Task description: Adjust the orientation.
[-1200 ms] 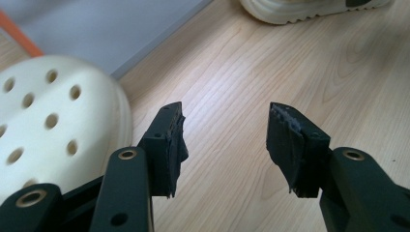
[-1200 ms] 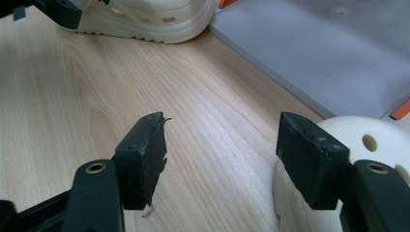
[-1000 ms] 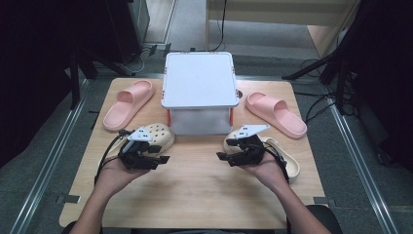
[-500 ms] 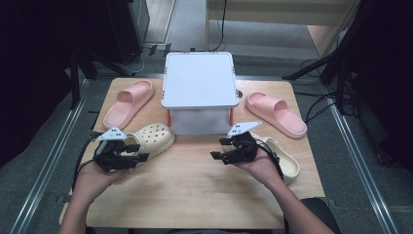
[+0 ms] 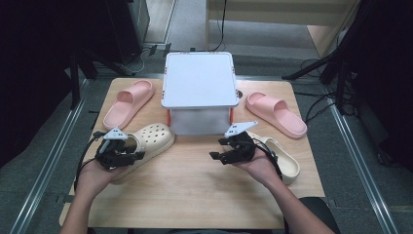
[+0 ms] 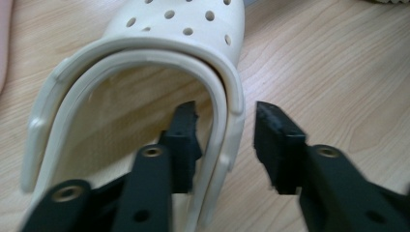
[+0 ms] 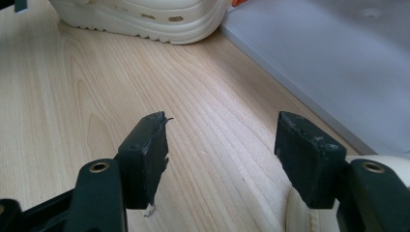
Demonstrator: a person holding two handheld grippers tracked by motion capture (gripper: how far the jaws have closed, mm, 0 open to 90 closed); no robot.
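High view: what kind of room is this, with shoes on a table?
Probably a lab or test room, not a home. A bare wooden table stands on grey floor between metal rails, with black stands and cables around it, and slippers laid out beside a plastic box.

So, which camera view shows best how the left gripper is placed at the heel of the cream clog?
The left gripper view: the left gripper has been closing astride the cream clog side rim, with a gap remaining on the outer side. The high view gives the whole clog, but not the jaws. The right gripper view shows its sole edge.
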